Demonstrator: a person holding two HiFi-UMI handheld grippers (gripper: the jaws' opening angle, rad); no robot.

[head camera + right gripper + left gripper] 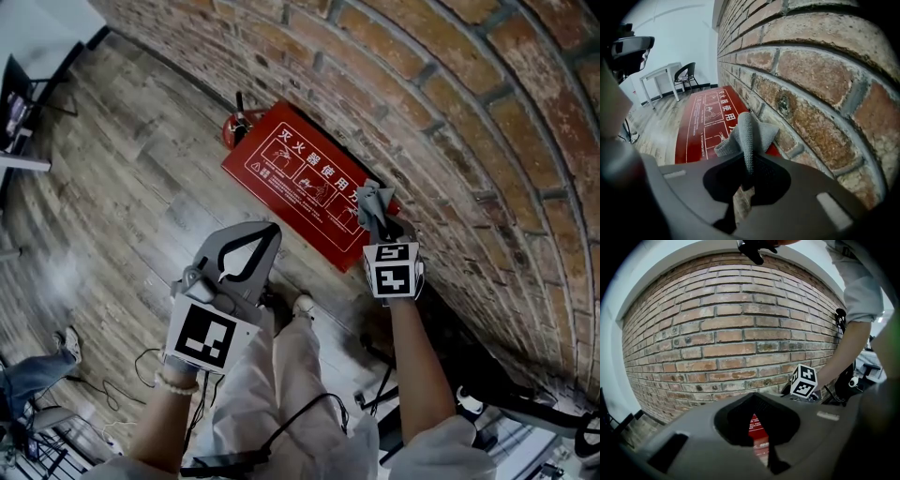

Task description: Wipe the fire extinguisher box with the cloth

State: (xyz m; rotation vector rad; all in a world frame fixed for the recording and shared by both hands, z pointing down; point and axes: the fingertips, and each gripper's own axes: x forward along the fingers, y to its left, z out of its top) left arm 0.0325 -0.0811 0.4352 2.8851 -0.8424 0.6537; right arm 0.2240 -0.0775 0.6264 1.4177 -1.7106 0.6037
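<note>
Two grippers: you hold one in each hand.
Right gripper (379,221): fingers clamped on the grey cloth (372,199), over the near end of the box, beside the brick wall (450,112).
Left gripper (273,228): fingers together, nothing between them.
Fire extinguisher box (295,178): red, on the wooden floor (122,187) against the wall.
</note>
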